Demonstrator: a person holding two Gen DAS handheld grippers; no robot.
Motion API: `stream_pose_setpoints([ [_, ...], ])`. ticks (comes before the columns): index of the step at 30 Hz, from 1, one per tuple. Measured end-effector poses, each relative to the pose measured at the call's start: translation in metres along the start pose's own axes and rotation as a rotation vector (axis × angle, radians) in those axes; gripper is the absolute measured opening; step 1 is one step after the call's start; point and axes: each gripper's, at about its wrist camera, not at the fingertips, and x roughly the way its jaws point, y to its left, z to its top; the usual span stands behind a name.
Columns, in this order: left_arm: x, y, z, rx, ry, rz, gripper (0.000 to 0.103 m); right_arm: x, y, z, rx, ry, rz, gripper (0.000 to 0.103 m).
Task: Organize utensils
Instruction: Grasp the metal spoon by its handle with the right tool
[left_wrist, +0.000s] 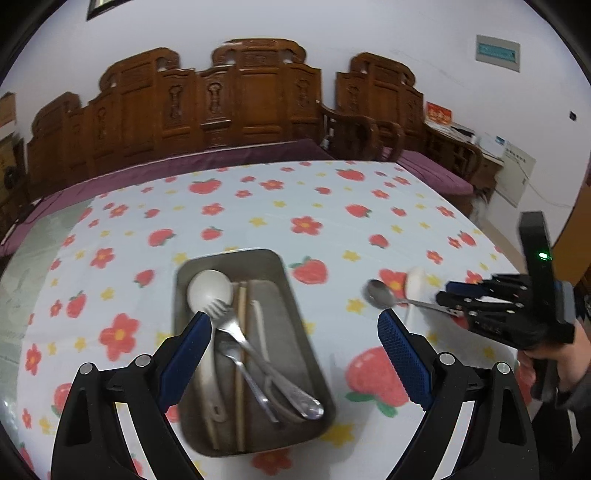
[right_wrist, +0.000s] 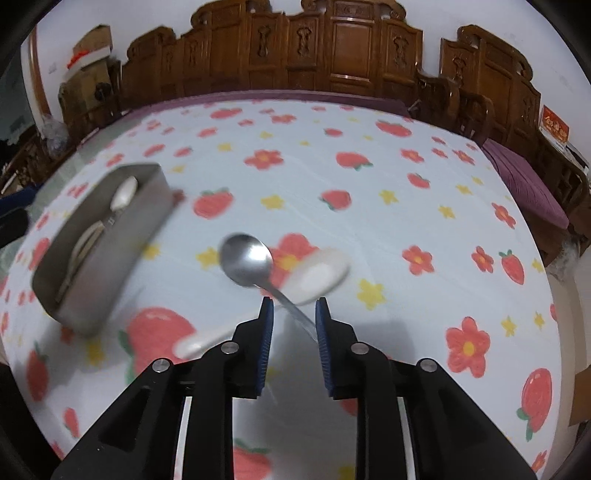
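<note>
my left gripper (left_wrist: 293, 325): jaws wide, empty, over rectangular grey metal tray (left_wrist: 295, 306) | tray: white plastic spoon (left_wrist: 208, 290), two steel forks (left_wrist: 231, 325), wooden chopsticks (left_wrist: 242, 369) | right gripper (right_wrist: 293, 314): jaws part-open, shiny steel spoon (right_wrist: 247, 260) handle against right pad | white ceramic spoon (right_wrist: 317, 273) on counter (right_wrist: 332, 173)

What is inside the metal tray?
The metal tray holds a white spoon, two forks, chopsticks and one more white utensil. The pile covers much of the tray's bottom.
</note>
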Motion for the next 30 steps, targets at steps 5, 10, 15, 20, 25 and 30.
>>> stream_pose_setpoints([
  [5,0.007,-0.018,-0.004,0.030,0.015,-0.020,0.088,0.016,-0.003,-0.001,-0.042,0.030,0.032,0.029],
  [10,0.012,-0.027,-0.005,0.036,0.027,-0.040,0.088,0.032,0.003,0.001,-0.091,0.069,0.046,0.029],
  [15,0.016,-0.035,-0.006,0.050,0.034,-0.047,0.088,0.040,0.001,0.002,-0.110,0.091,0.076,0.032],
  [20,0.021,-0.042,-0.009,0.065,0.046,-0.047,0.088,0.040,0.010,0.002,-0.171,0.099,0.088,0.012],
  [25,0.027,-0.052,-0.011,0.085,0.055,-0.057,0.088,0.035,0.017,-0.004,-0.203,0.099,0.094,0.008],
  [30,0.032,-0.063,-0.013,0.110,0.058,-0.071,0.088,0.018,0.014,-0.011,-0.169,0.045,0.112,0.007],
])
